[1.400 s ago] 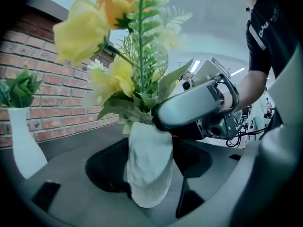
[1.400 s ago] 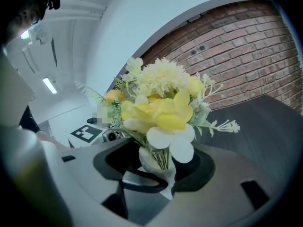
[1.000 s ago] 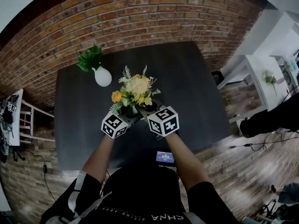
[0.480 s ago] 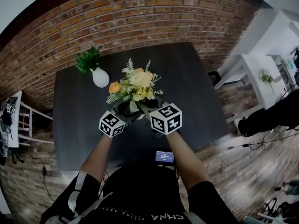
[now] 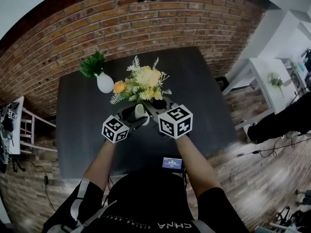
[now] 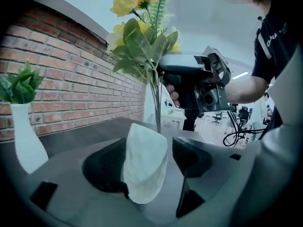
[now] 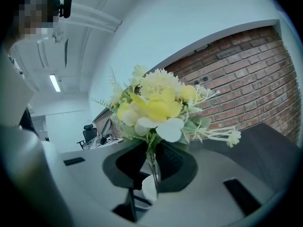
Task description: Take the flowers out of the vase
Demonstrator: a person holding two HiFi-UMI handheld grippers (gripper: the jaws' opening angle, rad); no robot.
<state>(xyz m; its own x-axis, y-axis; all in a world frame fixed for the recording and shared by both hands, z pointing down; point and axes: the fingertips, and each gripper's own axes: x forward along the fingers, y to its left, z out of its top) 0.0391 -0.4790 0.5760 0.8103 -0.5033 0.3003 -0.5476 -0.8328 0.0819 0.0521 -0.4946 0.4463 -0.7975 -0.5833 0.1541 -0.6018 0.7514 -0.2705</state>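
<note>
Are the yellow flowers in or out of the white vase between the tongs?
Nearly out: the yellow and white flower bunch stands high above the small white vase, bare stems between; stem tips, cannot tell.

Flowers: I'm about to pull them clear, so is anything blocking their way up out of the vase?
Nothing visible does. The right gripper has its jaws shut on the stems above the vase, which the left gripper holds; nothing shows above the flowers.

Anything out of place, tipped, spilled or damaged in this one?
Nothing stands out. The right gripper, its jaws just closed, clamps the stems of the bouquet above the white vase that the left gripper holds. The second vase, with green leaves, stands upright on the table; nothing has spilled.
</note>
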